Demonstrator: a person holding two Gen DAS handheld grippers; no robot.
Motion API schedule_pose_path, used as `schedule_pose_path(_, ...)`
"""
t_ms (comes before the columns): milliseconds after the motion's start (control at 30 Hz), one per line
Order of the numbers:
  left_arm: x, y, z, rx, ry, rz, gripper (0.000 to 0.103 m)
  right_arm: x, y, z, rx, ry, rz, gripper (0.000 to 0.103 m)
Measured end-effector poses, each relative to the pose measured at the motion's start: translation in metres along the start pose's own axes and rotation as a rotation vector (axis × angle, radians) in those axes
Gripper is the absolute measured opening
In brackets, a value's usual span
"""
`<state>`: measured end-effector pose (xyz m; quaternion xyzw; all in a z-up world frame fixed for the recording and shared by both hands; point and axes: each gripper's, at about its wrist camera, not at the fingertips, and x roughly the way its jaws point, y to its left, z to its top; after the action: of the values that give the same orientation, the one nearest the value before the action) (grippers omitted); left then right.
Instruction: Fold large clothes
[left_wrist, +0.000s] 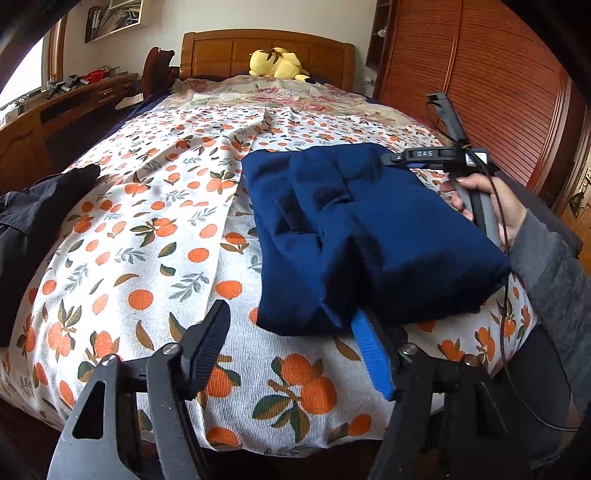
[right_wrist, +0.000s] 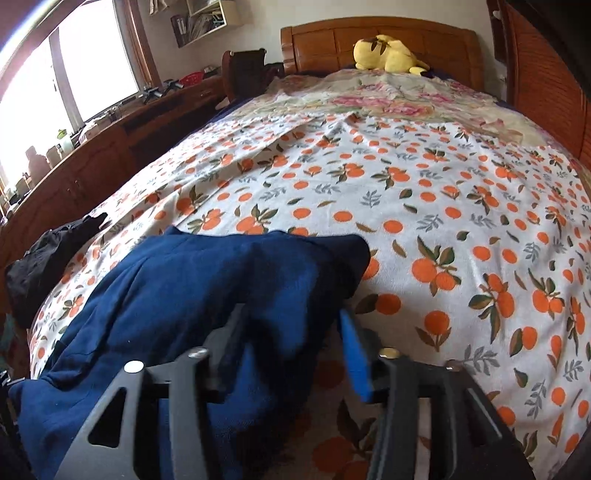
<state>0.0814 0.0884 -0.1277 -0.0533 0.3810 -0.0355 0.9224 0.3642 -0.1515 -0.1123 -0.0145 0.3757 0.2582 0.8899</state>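
Note:
A dark blue garment (left_wrist: 354, 236) lies folded into a thick bundle on the orange-print bedsheet (left_wrist: 147, 229), near the bed's front edge. My left gripper (left_wrist: 291, 332) is open just in front of the bundle's near edge, its blue-padded finger (left_wrist: 369, 354) touching the cloth. My right gripper (left_wrist: 391, 158) is held by a hand over the bundle's far right corner. In the right wrist view the blue garment (right_wrist: 177, 302) lies between and under the open fingers of the right gripper (right_wrist: 291, 332).
A black garment (left_wrist: 33, 221) lies at the bed's left edge. A yellow plush toy (left_wrist: 277, 64) sits by the wooden headboard (left_wrist: 266, 48). A wooden wardrobe (left_wrist: 480, 81) stands on the right, a desk (right_wrist: 92, 155) on the left.

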Motion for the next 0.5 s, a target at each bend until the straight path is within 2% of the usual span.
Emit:
schedule_pose_path(33, 0.000, -0.001, 0.000, 0.006, 0.003, -0.002, 0.063, 0.003, 0.001, 0.001, -0.003, 0.015, 0.001, 0.065)
schedule_pose_path(100, 0.000, -0.003, -0.002, 0.015, 0.007, -0.017, 0.056, 0.013, 0.000, 0.001, -0.001, 0.044, -0.001, 0.069)
schedule_pose_path(367, 0.010, -0.005, -0.001, 0.030, 0.033, -0.024, 0.054, 0.037, -0.014, 0.010, 0.106, 0.097, 0.114, 0.070)
schedule_pose_path(400, 0.011, -0.005, -0.001, 0.031, 0.038, -0.024, 0.054, 0.038, -0.015, 0.009, 0.106, 0.097, 0.121, 0.069)
schedule_pose_path(500, 0.011, -0.006, -0.003, 0.034, 0.052, -0.019, 0.054, 0.039, -0.014, 0.007, 0.097, 0.095, 0.145, 0.058)
